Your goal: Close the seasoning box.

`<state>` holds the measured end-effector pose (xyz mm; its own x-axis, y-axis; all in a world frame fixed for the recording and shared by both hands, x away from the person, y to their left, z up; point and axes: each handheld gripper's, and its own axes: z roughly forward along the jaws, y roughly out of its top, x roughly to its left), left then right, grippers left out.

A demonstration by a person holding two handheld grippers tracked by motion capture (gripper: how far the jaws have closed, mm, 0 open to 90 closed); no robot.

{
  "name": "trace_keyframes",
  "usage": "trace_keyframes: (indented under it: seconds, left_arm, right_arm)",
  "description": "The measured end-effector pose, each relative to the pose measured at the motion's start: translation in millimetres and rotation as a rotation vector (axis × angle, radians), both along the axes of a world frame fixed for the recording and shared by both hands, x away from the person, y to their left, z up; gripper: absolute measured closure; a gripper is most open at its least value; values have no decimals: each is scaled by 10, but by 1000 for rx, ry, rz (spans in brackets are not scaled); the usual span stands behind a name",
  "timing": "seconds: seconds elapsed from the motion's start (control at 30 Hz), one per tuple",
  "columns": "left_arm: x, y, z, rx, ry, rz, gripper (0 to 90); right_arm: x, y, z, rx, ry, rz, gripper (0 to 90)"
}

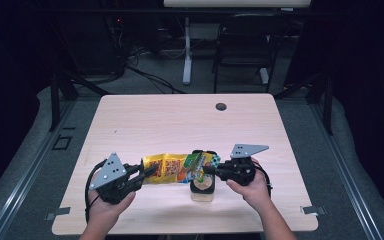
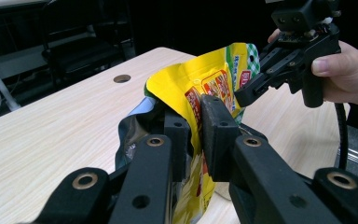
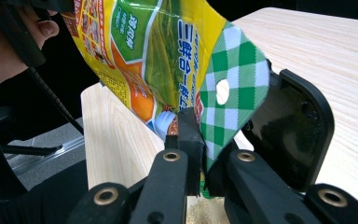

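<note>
The left gripper [image 1: 147, 172] is clamped on the opened end of a yellow snack bag [image 1: 172, 168]. In the left gripper view its 2 jaws pinch 1 wall of the bag [image 2: 193, 88], and beside them the mouth gapes with the silver lining showing. Gripping 1 wall and not both probably keeps the mouth from being squeezed shut. That end sits about level with the other in the high view, so this hand looks to be steadying the bag.

The right gripper [image 1: 209, 169] is clenched on the opposite end, on the green-and-white checked strip with the hang hole [image 3: 230, 79]. In the right gripper view the jaws meet on that sealed edge with nothing else between them. The sealed strip is the stiffest part of the bag, which makes it a sound place to hold and to lift from.

So the bag hangs stretched between the 2 grippers, just above the table [image 1: 180, 120], its length running from one to the other. Right under the right gripper, and below the bag's checked end, stands a small black-rimmed container [image 1: 203, 186] with pale crumbs or powder in it; its black wall [image 3: 303, 126] rises just behind the jaws in the right gripper view. My judgement is that the bag is held over it for emptying. Yet the container sits under the sealed end, so the open mouth would still have to be brought over it.
</note>
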<state>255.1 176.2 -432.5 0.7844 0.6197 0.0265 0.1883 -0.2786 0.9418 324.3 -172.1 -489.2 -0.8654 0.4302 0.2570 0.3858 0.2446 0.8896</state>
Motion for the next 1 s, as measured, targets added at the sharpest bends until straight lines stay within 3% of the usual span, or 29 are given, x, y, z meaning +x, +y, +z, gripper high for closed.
trace_keyframes:
  seconds: [1.0]
  left_arm:
    - [9,-37,35,0,0,-9,830]
  right_arm:
    - [10,-10,-25,3,11,1,883]
